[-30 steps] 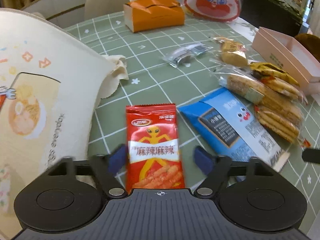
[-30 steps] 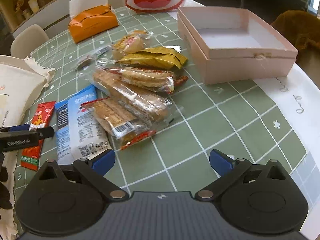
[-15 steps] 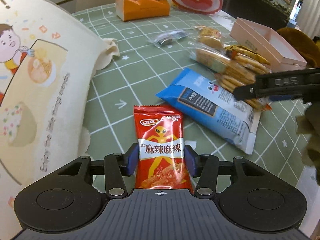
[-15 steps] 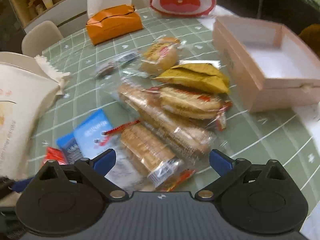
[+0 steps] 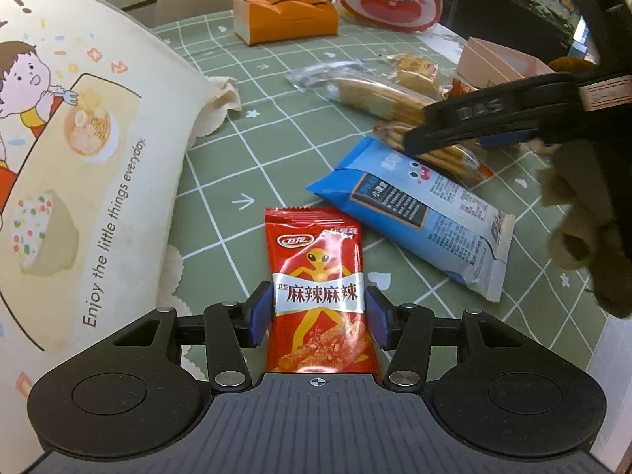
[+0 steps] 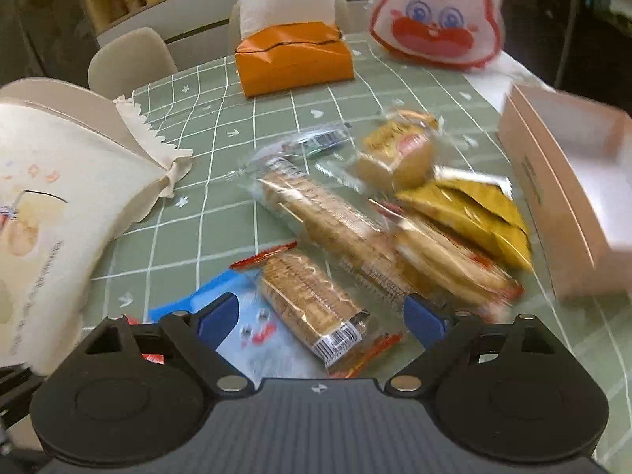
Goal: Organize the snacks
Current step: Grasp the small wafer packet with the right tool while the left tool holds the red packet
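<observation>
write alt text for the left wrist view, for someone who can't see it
The left gripper is shut on a red snack packet above a green checked table. A blue packet and biscuit packs lie ahead to the right, under the right gripper; a cream printed bag fills the left.

Likely home dining room — green grid tablecloth (image 6: 276, 213), cream chairs (image 6: 130, 59), orange tissue box (image 6: 294, 61), shelf knick-knacks.
</observation>
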A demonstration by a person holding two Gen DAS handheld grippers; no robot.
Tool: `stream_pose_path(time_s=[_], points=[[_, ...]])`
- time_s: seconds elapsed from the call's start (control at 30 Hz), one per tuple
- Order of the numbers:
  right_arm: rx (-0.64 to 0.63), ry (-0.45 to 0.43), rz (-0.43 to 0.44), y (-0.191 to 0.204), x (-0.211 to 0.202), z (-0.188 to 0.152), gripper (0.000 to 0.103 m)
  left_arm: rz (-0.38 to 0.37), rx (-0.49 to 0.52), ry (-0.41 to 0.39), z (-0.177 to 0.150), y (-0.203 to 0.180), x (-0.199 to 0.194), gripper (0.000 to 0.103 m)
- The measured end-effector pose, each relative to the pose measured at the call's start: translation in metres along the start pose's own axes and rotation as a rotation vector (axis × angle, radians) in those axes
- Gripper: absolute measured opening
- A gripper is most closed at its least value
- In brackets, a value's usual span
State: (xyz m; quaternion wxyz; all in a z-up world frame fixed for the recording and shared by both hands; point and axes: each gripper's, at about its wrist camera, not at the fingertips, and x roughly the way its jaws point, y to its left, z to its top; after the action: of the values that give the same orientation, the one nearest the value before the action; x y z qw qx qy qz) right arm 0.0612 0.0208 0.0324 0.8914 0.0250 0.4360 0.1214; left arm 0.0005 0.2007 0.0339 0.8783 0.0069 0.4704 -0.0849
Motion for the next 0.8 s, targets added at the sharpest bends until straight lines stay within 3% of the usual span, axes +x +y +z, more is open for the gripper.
stream_pose_path(time_s=[0.13, 0.17, 0.2, 0.27, 0.3, 0.43, 0.63, 0.7, 0.8], points=[[-0.071, 0.007, 0.003, 0.009, 0.008, -0.001, 0.090, -0.005, -0.008, -0.003, 0.000, 0.001, -0.001, 0.057], [-0.066, 0.013, 0.018, 0.009, 0.005, -0.003, 0.083, -0.004, -0.008, -0.006, -0.001, 0.001, -0.001, 0.057], [-0.049, 0.034, 0.062, 0.008, 0.001, -0.004, 0.070, -0.004, -0.009, -0.010, -0.002, 0.001, -0.001, 0.058], [0.014, 0.096, 0.224, 0.000, -0.009, -0.008, 0.062, -0.005, -0.014, -0.016, -0.003, 0.001, -0.002, 0.058], [0.025, 0.095, 0.251, -0.002, -0.014, -0.009, 0.062, -0.008, -0.020, -0.020, -0.004, 0.001, -0.003, 0.058], [0.012, 0.042, 0.156, 0.001, -0.017, -0.001, 0.063, -0.022, -0.048, -0.024, -0.003, 0.005, -0.003, 0.059], [-0.046, 0.056, 0.042, 0.020, 0.025, 0.014, 0.065, -0.045, -0.072, -0.024, -0.003, 0.009, -0.004, 0.059], [-0.070, 0.047, 0.030, 0.027, 0.035, 0.017, 0.074, -0.045, -0.069, -0.020, -0.002, 0.009, -0.003, 0.059], [-0.125, 0.041, 0.006, 0.038, 0.042, 0.019, 0.078, -0.037, -0.053, -0.019, -0.003, 0.007, -0.003, 0.059]])
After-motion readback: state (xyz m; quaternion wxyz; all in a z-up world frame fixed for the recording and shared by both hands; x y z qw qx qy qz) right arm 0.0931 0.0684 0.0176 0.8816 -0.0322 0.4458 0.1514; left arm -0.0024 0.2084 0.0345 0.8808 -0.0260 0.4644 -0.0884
